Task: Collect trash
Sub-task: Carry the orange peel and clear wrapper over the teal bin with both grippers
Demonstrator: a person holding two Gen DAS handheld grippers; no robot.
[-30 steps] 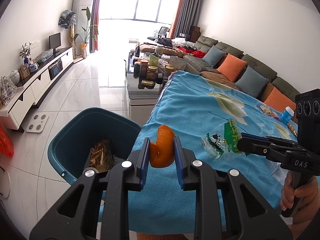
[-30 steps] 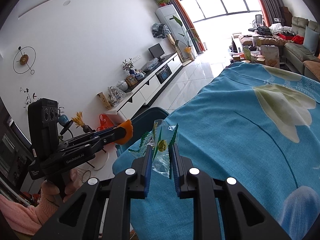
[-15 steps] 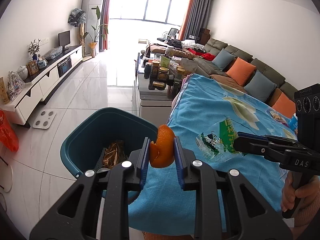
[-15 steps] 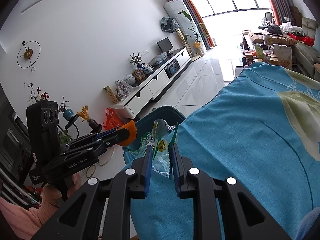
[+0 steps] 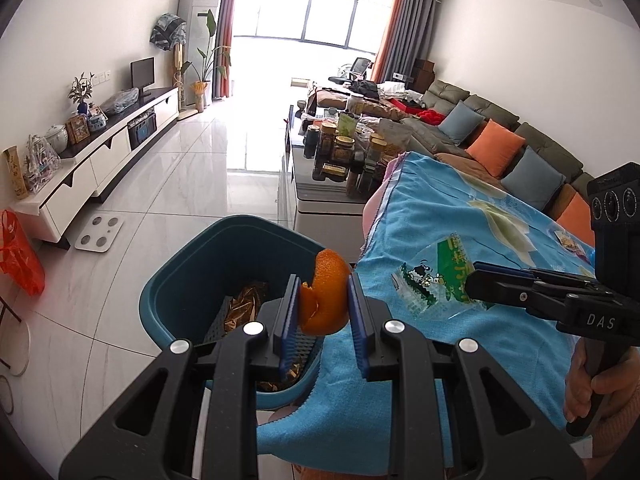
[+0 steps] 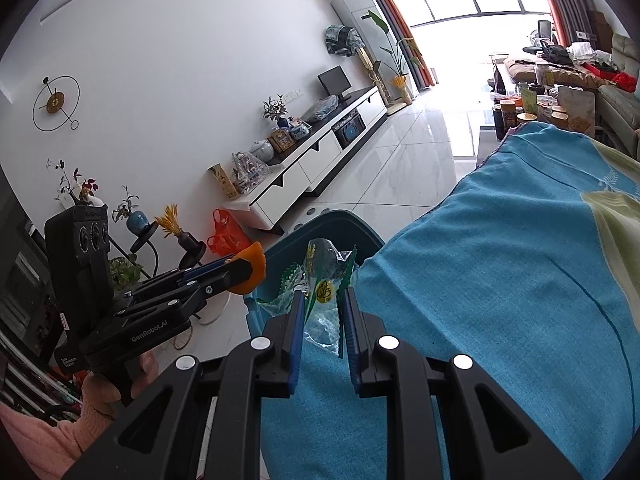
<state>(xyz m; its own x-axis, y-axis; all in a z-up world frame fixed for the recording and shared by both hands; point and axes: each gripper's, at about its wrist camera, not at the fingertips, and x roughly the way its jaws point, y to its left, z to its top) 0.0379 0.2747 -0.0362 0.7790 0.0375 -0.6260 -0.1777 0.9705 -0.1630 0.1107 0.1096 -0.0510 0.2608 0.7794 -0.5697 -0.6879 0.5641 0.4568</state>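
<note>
Left wrist view: the left gripper (image 5: 323, 309) clenches an orange peel (image 5: 325, 295), and the teal bin (image 5: 188, 276) opens at its 10 o'clock, very near. The right gripper (image 6: 322, 317) grasps a plastic wrapper (image 6: 325, 297); the bin lies at its 12 o'clock, farther I think.

Two black two-finger grippers, the left gripper (image 5: 323, 309) and the right gripper (image 6: 322, 322); one curled orange peel (image 5: 325, 296); one clear crinkled plastic wrapper with green print (image 6: 323, 280); one teal plastic waste bin (image 5: 192, 280); one blue floral tablecloth (image 5: 448, 216); two orange sofa cushions; two blue-grey sofa cushions.
</note>
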